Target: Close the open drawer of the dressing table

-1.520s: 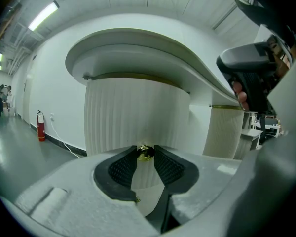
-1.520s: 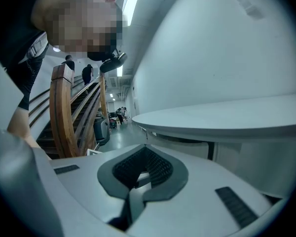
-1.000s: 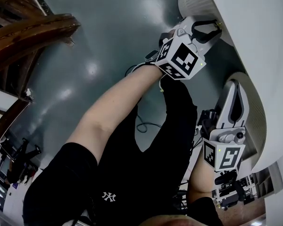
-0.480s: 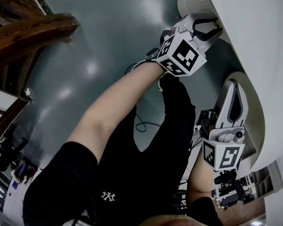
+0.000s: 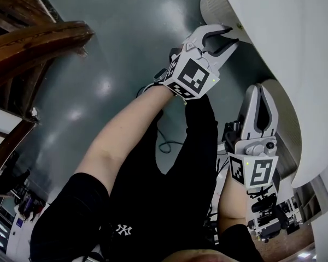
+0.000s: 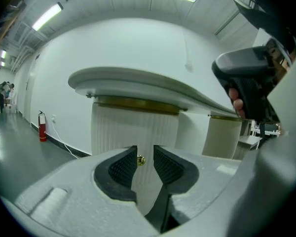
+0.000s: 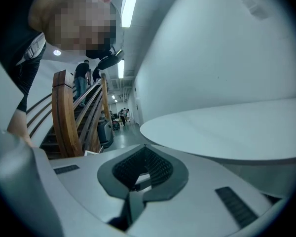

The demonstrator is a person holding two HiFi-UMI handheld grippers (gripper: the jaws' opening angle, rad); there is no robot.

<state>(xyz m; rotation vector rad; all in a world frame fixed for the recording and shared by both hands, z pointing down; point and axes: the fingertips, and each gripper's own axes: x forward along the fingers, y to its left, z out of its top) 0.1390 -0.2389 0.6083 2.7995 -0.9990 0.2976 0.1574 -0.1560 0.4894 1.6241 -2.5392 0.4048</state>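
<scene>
The white dressing table has a curved top (image 6: pixel 138 83) and a fluted drawer front (image 6: pixel 113 132) with a small gold knob (image 6: pixel 140 159). In the left gripper view the knob shows in the gap between the open jaws of my left gripper (image 6: pixel 145 154), a short way ahead of the pads and not touching them. From the head view, the left gripper (image 5: pixel 231 35) points at the fluted front (image 5: pixel 213 4) under the table top (image 5: pixel 295 42). My right gripper (image 5: pixel 258 89) is shut on nothing and points up along the table's rounded edge; in its own view the right gripper (image 7: pixel 142 157) sits under the white top (image 7: pixel 227 127).
A grey glossy floor (image 5: pixel 115 48) lies below. A wooden staircase (image 5: pixel 27 42) stands at the left, with its rail (image 7: pixel 64 112) in the right gripper view. A red fire extinguisher (image 6: pixel 41 125) stands by the far wall. People stand far down the corridor (image 7: pixel 122 115).
My left gripper has drawn back from the drawer front, to the left in the head view, and its jaws have parted. The right gripper has shifted slightly left.
</scene>
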